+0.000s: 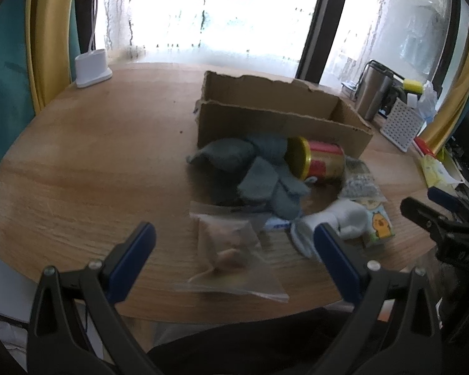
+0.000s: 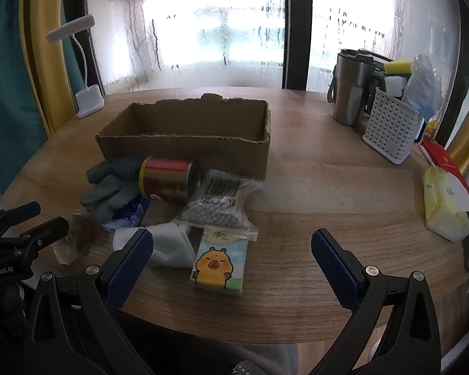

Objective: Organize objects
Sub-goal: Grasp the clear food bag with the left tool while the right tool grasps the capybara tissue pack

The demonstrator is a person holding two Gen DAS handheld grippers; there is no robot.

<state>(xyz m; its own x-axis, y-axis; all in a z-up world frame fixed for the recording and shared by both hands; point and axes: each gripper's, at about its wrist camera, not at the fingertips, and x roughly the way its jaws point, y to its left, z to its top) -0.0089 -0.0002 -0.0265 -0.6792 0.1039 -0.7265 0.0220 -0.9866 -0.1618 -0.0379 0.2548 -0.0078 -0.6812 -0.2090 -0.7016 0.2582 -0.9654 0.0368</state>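
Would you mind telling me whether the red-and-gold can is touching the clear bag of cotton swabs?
Touching. In the right wrist view, the red-and-gold can lies on its side with its end pressed against the clear bag of cotton swabs.

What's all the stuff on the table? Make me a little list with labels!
box: cardboard box, open on top, nothing visible inside
can: red and gold can lying on its side in front of the box
gloves: grey gloves beside the can
bag: cotton swab bag
tissues: capybara tissue pack
sock: white sock
left gripper: jaws open, over a clear bag
right gripper: jaws open, holding nothing
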